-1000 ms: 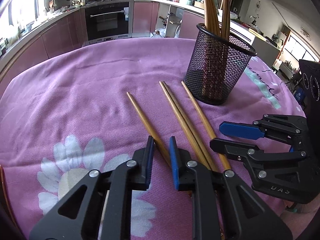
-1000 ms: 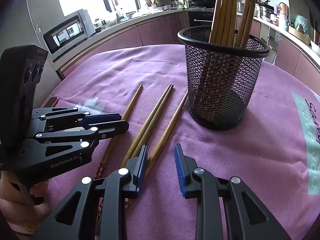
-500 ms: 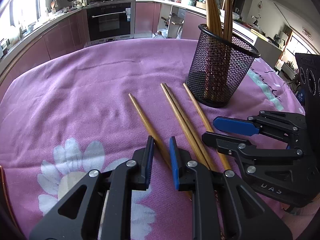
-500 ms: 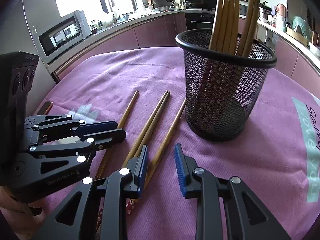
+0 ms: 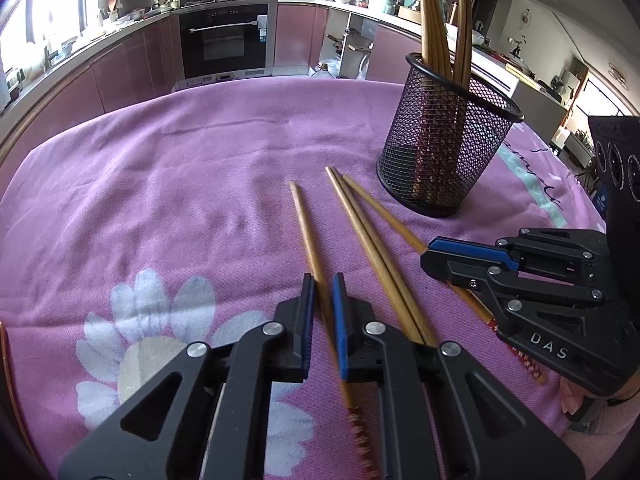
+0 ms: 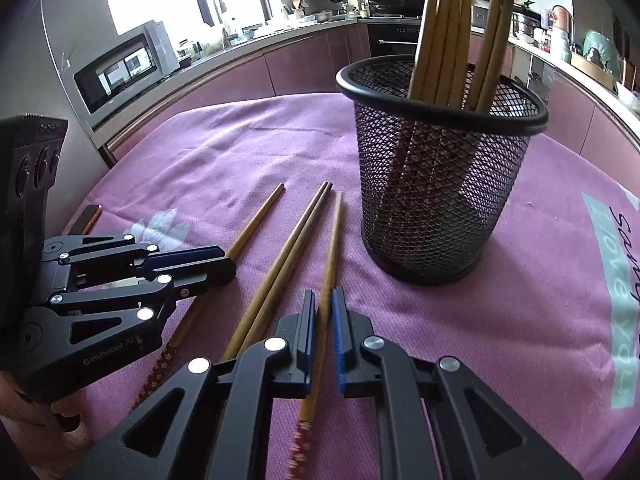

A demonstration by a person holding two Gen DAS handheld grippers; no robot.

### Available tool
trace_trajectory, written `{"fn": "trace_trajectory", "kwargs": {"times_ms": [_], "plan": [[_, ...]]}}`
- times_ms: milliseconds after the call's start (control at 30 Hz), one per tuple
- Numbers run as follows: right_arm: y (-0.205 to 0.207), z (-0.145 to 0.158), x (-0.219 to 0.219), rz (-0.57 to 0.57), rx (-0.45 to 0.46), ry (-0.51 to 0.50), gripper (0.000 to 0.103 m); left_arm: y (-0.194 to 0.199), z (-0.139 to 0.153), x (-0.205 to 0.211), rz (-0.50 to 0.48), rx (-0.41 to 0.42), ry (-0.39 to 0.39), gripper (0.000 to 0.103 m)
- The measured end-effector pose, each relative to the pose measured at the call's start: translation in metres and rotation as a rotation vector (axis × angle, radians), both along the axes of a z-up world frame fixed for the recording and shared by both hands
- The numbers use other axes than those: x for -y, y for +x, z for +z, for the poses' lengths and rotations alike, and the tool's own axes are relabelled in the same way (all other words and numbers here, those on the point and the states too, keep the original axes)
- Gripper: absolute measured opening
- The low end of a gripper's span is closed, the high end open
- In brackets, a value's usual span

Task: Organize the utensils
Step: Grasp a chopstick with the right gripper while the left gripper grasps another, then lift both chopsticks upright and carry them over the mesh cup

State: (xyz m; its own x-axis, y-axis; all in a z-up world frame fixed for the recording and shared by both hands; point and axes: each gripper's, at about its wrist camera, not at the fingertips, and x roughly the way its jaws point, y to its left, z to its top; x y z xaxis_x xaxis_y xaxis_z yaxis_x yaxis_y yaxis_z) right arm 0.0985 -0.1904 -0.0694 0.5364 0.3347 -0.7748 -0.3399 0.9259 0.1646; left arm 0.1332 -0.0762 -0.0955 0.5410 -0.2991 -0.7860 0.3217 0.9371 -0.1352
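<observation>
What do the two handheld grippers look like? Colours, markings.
Both are matte black linkage frames with silver rivets and blue ribbed pads lining the jaws. The left gripper reads "GenRobot.AI" in white on its side; the right gripper shows "DAS". Each has a black camera housing behind it.

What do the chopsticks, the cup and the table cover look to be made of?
Chopsticks: likely bamboo or wood, tan with faint grain, red patterned handle ends.
Cup: black metal mesh, see-through weave, smooth rolled rim.
Cover: pink woven cloth, matte, creased, printed white flower.
</observation>
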Motion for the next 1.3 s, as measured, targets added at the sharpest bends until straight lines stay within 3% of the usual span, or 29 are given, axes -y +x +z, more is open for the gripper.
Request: {"fn": "trace_trajectory", "kwargs": {"times_ms": [533,600,900,1300], "plan": [[-0.001,0.000,-0.004,0.016,0.011,-0.029,0.010,-0.002,-0.001,-0.001,0.009,0.003,0.019,0.008],[-0.001,0.000,-0.002,0.012,0.011,-0.023,0.005,-0.002,-0.001,-0.002,0.016,0.001,0.010,0.008],[-0.010,0.010,0.009,0.013,0.026,0.041,0.005,-0.008,0.010,-0.013,0.035,0.010,-0.045,0.008],[-0.034,0.051,0.017,0.037,0.144,0.101,0.005,-0.023,0.046,-0.018,-0.006,0.066,-0.140,0.008]]}}
